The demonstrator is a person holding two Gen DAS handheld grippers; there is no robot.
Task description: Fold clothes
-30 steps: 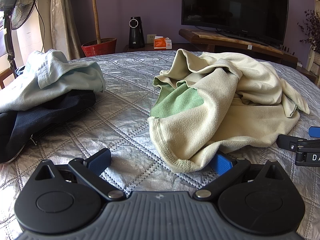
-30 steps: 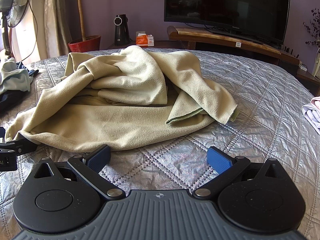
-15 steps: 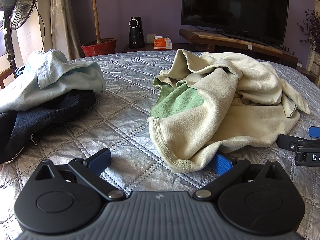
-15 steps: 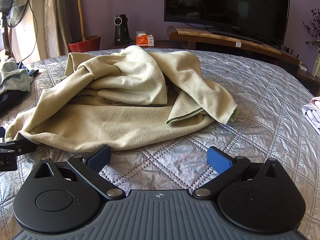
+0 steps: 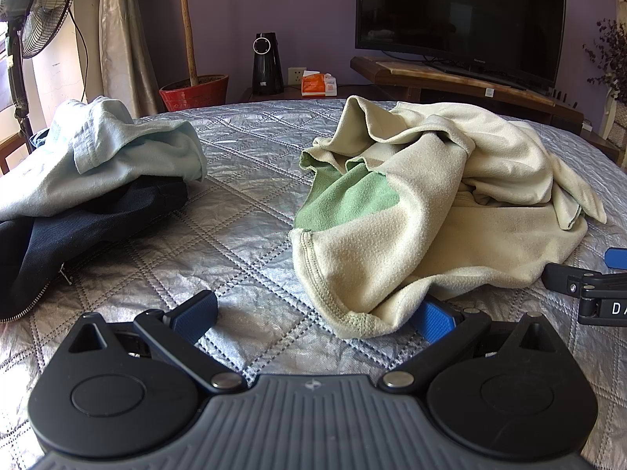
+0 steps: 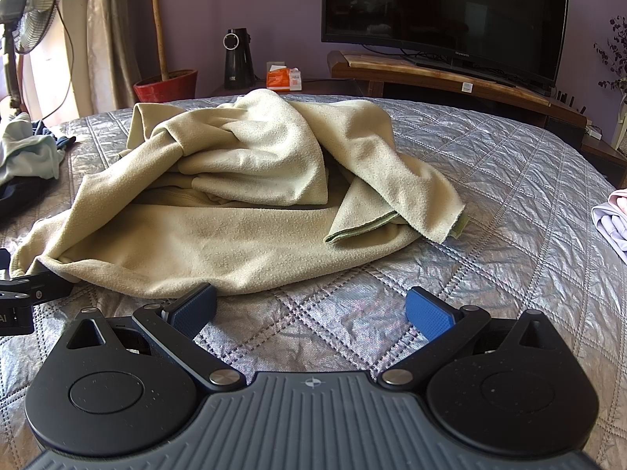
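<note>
Nothing had shifted over the last second: the crumpled cream garment [image 5: 450,211] lay unfolded on the bed [image 5: 250,180], both left tongs [image 5: 319,315] and right tongs [image 6: 311,307] spread apart at its near hem, so folding had not begun.

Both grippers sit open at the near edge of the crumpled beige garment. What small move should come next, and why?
Probably close the left gripper on the stitched hem corner of the beige garment. That corner already lies between its open fingers, over the right pad. The right gripper is open over bare quilt, with the garment's edge at its left finger.
</note>
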